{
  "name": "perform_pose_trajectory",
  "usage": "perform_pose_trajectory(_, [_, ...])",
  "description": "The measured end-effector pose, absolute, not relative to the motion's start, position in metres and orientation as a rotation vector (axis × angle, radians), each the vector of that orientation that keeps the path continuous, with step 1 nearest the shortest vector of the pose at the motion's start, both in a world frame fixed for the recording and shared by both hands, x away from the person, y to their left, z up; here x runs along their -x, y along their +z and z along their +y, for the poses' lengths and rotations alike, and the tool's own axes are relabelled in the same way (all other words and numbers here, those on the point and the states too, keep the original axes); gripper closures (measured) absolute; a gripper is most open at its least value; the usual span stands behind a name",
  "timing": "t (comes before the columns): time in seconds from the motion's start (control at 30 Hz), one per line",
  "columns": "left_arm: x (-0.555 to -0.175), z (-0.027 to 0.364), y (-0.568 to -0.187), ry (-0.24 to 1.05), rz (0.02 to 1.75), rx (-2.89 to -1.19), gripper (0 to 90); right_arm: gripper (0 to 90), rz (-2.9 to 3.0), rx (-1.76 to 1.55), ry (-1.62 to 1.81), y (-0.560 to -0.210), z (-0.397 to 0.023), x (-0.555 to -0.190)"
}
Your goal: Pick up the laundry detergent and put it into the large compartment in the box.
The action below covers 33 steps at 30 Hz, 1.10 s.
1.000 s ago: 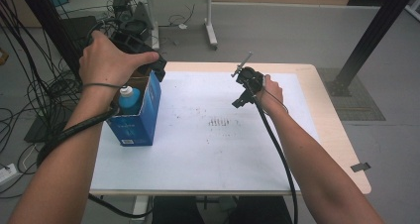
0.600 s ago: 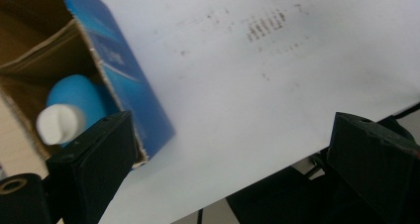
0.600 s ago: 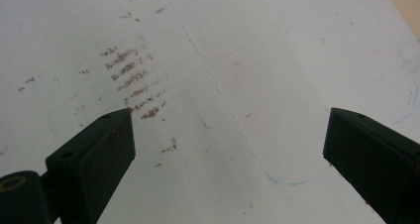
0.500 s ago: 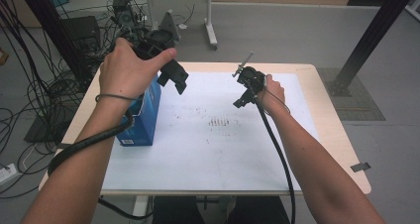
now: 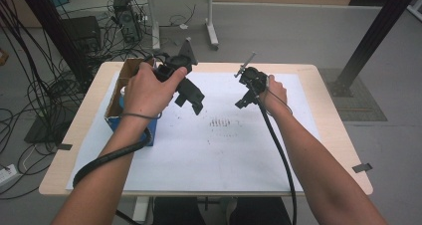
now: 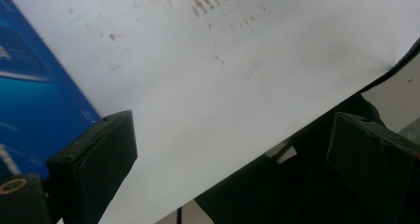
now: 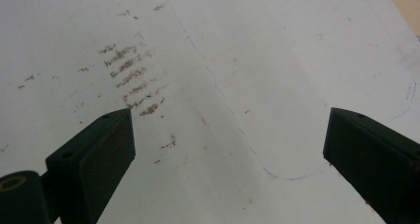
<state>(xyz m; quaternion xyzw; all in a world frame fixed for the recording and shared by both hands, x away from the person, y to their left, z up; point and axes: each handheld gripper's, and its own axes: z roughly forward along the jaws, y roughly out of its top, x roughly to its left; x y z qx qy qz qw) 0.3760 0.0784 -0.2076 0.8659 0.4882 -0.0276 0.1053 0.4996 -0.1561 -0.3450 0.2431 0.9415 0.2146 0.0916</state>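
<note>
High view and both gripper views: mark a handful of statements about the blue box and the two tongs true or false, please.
1. The left tongs are open and hold nothing. True.
2. The blue box lies flat in the middle of the white sheet. False: it stands upright at the sheet's left edge, its top open.
3. The right tongs are shut on a pen. False: their jaws stand wide apart over bare paper.
4. Brownish smudge marks sit near the middle of the sheet. True.
5. The left tongs are down inside the box. False: they are above the sheet, to its right.
</note>
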Motion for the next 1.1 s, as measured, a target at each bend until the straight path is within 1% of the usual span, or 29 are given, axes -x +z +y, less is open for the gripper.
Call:
perform_pose_trajectory(0.2, [-0.376,0.069,-0.232,-0.139,1.425,-2.572,5.4,5.3,2.797,-0.725,0.634,-0.345,-0.158,-0.5])
perform_pose_trajectory(0.73, [-0.37,0.048,-0.295,-0.197,1.421,-2.643,5.5,5.3,2.8,-0.727,0.635,-0.349,-0.157,-0.499])
perform_pose_trajectory(1.1, [-0.368,0.045,-0.321,-0.253,1.419,-2.648,5.5,5.3,2.796,-0.736,0.63,-0.349,-0.159,-0.499])
